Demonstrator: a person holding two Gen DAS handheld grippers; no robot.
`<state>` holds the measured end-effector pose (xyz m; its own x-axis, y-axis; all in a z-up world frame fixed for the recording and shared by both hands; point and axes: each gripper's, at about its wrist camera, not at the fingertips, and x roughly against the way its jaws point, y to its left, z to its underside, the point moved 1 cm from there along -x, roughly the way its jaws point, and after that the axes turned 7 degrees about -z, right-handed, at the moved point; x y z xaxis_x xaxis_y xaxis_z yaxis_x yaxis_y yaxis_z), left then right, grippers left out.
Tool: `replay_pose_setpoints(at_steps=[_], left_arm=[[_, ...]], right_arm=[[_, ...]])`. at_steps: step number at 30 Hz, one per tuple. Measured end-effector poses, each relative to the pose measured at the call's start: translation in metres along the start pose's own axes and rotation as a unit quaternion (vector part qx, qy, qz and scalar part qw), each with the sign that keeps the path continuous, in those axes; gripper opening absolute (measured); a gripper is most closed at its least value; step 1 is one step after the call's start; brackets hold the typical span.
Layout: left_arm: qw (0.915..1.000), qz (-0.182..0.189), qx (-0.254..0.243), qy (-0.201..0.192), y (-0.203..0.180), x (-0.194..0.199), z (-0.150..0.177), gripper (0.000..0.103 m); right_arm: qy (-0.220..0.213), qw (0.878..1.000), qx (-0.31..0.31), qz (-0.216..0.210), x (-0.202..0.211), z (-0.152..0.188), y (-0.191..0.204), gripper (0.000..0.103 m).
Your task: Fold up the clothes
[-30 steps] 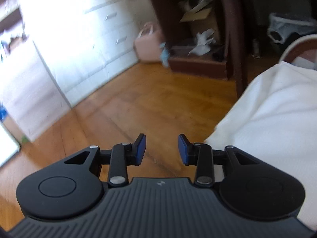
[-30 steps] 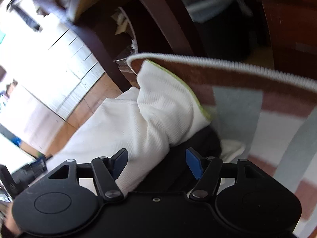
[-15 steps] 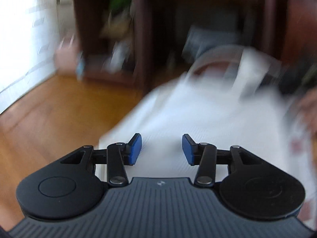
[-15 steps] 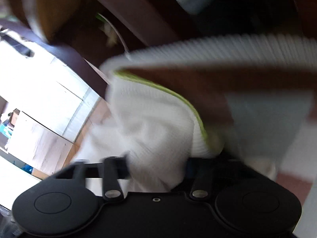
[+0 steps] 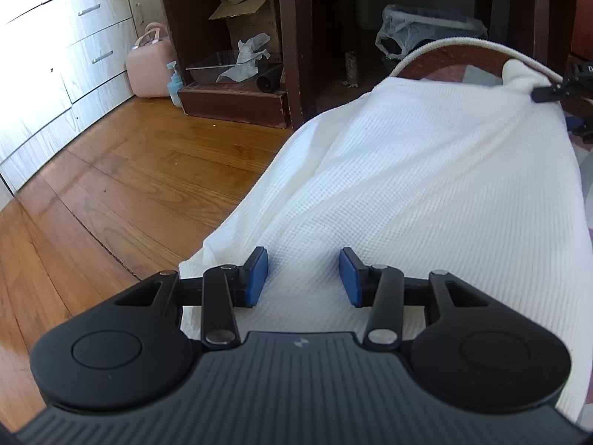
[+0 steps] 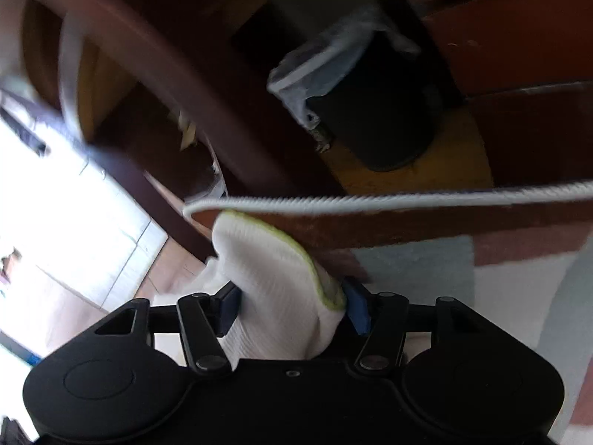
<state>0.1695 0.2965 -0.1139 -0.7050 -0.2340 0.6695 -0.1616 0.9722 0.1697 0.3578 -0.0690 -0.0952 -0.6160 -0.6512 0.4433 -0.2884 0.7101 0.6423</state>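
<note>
The white waffle-weave garment (image 5: 426, 185) lies spread along a rug (image 5: 444, 65) with a brown band and a white corded edge; its near-left part runs over the rug's edge onto the wooden floor (image 5: 129, 170), and its far end reaches the rug's far edge.

The left gripper (image 5: 303, 272) hangs over the near end of the garment with its blue pads spread apart. Cloth lies under and between them, but the pads do not press on it. Its jaws have just been opening.

The right gripper (image 6: 292, 306) is at the garment's far corner, near the rug's far edge. A bunched fold of the white cloth, trimmed with a thin yellow-green hem, fills the gap between its blue pads, and both pads rest against it, so it is pinching the garment. Its jaws closed and then widened again in the last moment, with the cloth between them throughout. From the left wrist view this gripper shows only as a dark tip (image 5: 548, 92) at the lifted corner.

Beyond the rug stand dark wooden furniture, a lined bin (image 6: 370, 111), a pink bag (image 5: 150, 66) and white drawers (image 5: 74, 37).
</note>
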Motion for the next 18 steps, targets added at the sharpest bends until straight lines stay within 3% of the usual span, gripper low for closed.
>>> replay_pose_setpoints(at_steps=[2,5,7,10,12,15,18], left_arm=[[0.9999,-0.007,-0.008,0.0,-0.001,0.002,0.0,0.043],[0.9989,-0.036,-0.03,0.01,-0.006,0.004,-0.003,0.044],[0.9989,-0.04,-0.013,0.022,-0.004,0.005,-0.009,0.044],[0.9995,-0.026,0.019,0.006,-0.002,0.021,-0.017,0.041],[0.9991,-0.015,0.036,-0.016,-0.003,0.035,-0.022,0.041],[0.9967,0.031,0.033,-0.067,-0.023,0.065,-0.017,0.042],[0.9954,0.076,0.01,-0.058,-0.047,0.073,-0.001,0.042]], right_arm=[[-0.009,0.997,0.067,0.047,0.008,0.003,0.017,0.058],[-0.048,0.969,0.202,0.132,0.027,0.018,0.057,0.059],[-0.062,0.953,0.269,0.123,0.039,0.029,0.079,0.059],[-0.014,0.927,0.37,0.055,0.043,0.044,0.107,0.058],[0.019,0.916,0.4,0.025,0.039,0.054,0.118,0.058],[0.062,0.912,0.406,0.008,0.028,0.063,0.118,0.06],[0.092,0.916,0.391,-0.003,0.018,0.068,0.095,0.064]])
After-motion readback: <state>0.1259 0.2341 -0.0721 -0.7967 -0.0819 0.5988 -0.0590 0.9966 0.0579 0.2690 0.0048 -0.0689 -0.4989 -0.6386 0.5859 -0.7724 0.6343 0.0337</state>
